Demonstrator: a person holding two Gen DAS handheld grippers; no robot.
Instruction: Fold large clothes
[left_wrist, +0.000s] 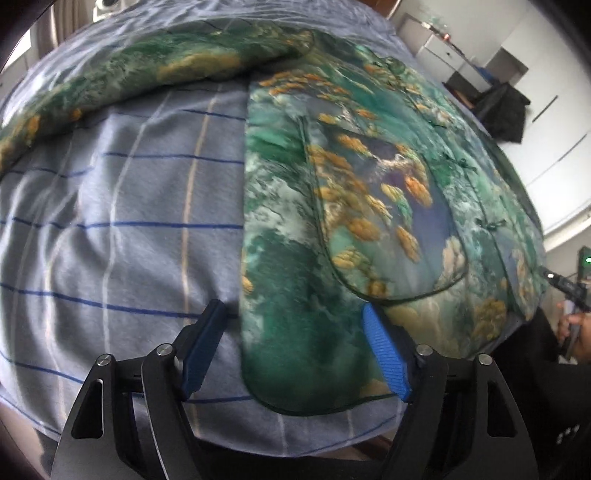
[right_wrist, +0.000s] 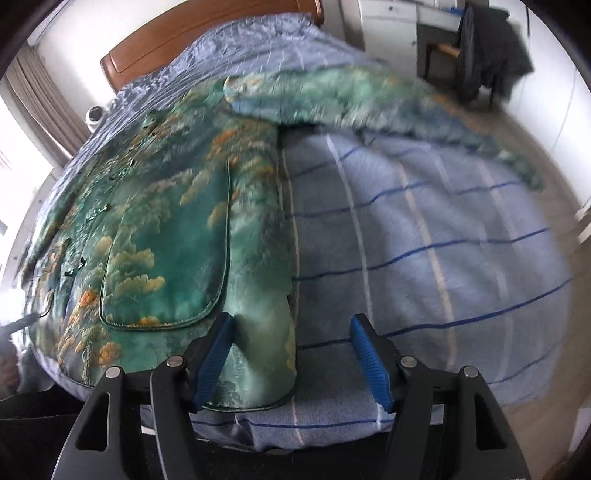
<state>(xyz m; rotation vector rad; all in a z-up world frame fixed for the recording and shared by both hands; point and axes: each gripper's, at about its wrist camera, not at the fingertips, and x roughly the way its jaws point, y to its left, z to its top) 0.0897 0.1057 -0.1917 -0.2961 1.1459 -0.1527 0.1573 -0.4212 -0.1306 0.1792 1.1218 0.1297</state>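
A large green jacket (left_wrist: 332, 192) with orange and cream cloud print lies flat, front up, on a bed. Its left sleeve (left_wrist: 147, 70) stretches out to the far left in the left wrist view. Its right sleeve (right_wrist: 369, 99) stretches to the right in the right wrist view. My left gripper (left_wrist: 295, 317) is open, its blue pads astride the jacket's lower left hem corner. My right gripper (right_wrist: 291, 328) is open over the jacket's (right_wrist: 177, 229) lower right hem corner. Neither holds cloth.
The bed has a blue striped sheet (left_wrist: 129, 221), also seen in the right wrist view (right_wrist: 424, 240), and a wooden headboard (right_wrist: 192, 37). A chair with dark clothes (right_wrist: 484, 48) stands by the far wall. The other gripper's tip (left_wrist: 561, 284) shows at the right edge.
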